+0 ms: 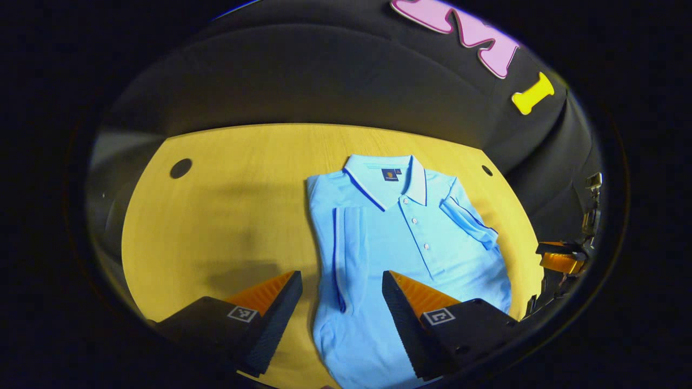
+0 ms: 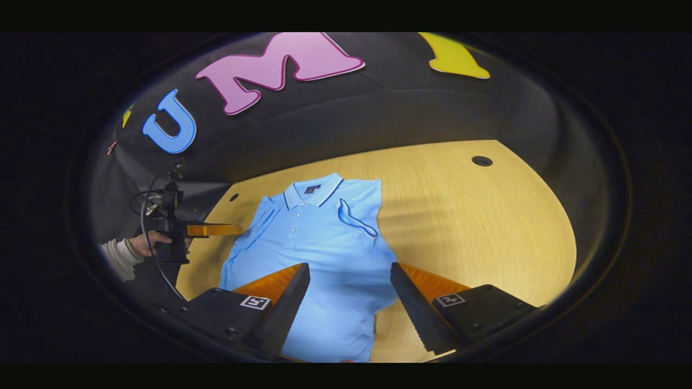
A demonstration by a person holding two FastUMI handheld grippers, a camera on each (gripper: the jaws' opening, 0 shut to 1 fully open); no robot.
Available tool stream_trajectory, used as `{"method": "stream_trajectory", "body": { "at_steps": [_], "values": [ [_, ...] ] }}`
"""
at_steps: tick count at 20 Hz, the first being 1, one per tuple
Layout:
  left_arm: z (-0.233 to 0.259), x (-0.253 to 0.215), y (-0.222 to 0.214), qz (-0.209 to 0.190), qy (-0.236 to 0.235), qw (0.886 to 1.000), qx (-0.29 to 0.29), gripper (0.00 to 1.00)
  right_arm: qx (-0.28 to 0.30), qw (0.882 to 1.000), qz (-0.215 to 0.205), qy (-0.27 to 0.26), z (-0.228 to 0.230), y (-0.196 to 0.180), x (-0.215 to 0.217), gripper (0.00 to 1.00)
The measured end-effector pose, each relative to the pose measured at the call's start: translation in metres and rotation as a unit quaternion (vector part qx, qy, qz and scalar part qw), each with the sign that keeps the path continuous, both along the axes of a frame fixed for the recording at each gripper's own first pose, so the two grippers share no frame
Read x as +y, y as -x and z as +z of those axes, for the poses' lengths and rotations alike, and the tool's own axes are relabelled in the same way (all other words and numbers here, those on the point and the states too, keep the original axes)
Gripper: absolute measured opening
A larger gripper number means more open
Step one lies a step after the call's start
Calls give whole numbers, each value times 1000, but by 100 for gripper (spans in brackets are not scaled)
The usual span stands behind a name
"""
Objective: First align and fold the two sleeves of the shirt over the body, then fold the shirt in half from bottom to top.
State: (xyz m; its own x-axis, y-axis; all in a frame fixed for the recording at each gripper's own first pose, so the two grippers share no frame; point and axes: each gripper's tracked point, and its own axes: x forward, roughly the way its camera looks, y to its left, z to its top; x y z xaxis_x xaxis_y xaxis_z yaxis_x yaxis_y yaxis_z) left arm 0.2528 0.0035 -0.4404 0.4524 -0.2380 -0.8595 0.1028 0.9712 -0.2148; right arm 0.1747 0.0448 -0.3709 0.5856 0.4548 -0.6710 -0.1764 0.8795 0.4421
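I have the light blue polo shirt (image 1: 411, 243) lying flat on the yellow counter (image 1: 227, 205), collar at the far side, hem at the near edge under my cameras. Both sleeves look already laid in over the body: one runs as a long strip down the shirt's left part in the left gripper view (image 1: 340, 248), the other sits folded across the chest on the right (image 1: 467, 216). So I judge the sleeve step done and the bottom-to-top fold still ahead.

My left gripper (image 1: 340, 302) hangs above the near left part of the shirt with its fingers spread wide, holding nothing. My right gripper (image 2: 350, 300) hovers over the near right part, fingers likewise apart and empty. In the right gripper view I also see a hand (image 2: 143, 243) holding the left gripper at the far left.

The shirt should be light, soft and limp knit cloth; it will sag and drag instead of keeping its shape, and the folded sleeves could slip out if lifted roughly. I would pinch the hem at its two near corners, one per gripper, catching both layers.

There are no containers here.
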Motion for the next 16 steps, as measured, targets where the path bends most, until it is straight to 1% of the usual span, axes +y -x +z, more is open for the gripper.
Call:
{"method": "stream_trajectory", "body": {
  "at_steps": [2, 5, 8, 10, 12, 15, 16],
  "values": [
    [12, 4, 51, 7, 28, 999, 14, 95, 26, 1000, 6, -3, -10, 31, -12, 95],
    [15, 4, 143, 2, 70, 996, 62, 95, 73, 997, 23, -8, -26, 87, -16, 95],
    [12, 5, 212, -7, 79, 993, 89, 95, 103, 994, 46, -5, -41, 141, -13, 95],
    [0, 2, 244, -23, 73, 991, 111, 95, 128, 990, 58, -5, -56, 171, -9, 95],
    [-9, -1, 275, -34, 81, 987, 132, 95, 149, 987, 64, 2, -71, 192, -10, 95],
    [-19, -5, 300, -44, 87, 982, 163, 95, 176, 982, 70, 3, -81, 220, -9, 95],
    [-17, -9, 301, -49, 92, 982, 158, 95, 180, 981, 73, -2, -80, 225, -7, 95]
  ]
}}
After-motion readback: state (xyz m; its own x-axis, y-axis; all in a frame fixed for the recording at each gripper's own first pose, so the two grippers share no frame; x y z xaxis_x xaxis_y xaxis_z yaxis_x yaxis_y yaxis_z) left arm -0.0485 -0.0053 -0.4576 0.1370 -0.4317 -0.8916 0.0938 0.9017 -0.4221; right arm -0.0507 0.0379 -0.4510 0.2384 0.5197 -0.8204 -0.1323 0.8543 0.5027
